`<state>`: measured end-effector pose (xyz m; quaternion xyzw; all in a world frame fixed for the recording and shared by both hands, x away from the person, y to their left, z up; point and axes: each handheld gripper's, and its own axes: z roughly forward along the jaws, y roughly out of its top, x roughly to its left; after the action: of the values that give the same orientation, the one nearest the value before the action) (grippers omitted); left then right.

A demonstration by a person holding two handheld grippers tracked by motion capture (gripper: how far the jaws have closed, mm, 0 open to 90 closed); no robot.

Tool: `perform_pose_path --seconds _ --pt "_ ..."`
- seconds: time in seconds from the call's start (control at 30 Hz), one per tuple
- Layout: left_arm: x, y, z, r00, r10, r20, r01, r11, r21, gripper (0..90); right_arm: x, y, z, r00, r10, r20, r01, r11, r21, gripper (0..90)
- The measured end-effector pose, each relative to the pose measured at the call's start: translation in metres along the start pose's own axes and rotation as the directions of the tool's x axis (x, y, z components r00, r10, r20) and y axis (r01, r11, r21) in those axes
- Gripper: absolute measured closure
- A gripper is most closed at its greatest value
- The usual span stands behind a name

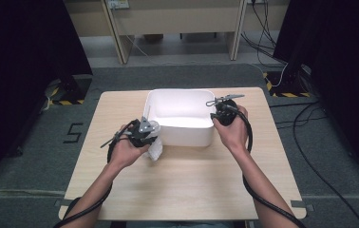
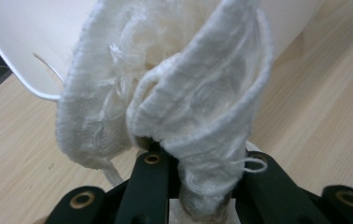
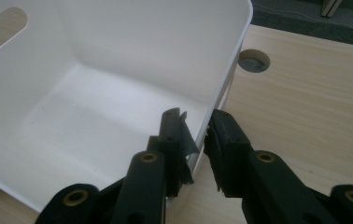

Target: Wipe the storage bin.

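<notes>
Lab-like recording room: black curtains [image 1: 21, 52], floor cables [image 1: 310, 156], hazard-tape markings [image 1: 289, 94].

White cloth [image 2: 174, 107] beside white bin [image 1: 182, 130]

Right gripper [image 3: 197, 140] fingers straddle white bin's [image 3: 118, 56] wall.

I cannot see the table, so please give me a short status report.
Left hand-held gripper shut on white cloth. Right hand-held gripper clamps white bin wall. Nothing in the way.
</notes>
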<state>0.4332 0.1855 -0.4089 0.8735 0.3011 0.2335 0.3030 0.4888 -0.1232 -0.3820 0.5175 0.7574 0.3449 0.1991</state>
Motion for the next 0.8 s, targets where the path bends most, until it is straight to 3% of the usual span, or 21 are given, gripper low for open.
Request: perform_pose_path --seconds 0.8 --pt "-0.0053 0.0090 0.0038 0.9999 0.011 0.003 -0.011 0.9999 -0.003 78.0 0.0016 0.0002 0.0006 1.0000 -0.006 0.003 0.006 1.000 -0.003 75.5"
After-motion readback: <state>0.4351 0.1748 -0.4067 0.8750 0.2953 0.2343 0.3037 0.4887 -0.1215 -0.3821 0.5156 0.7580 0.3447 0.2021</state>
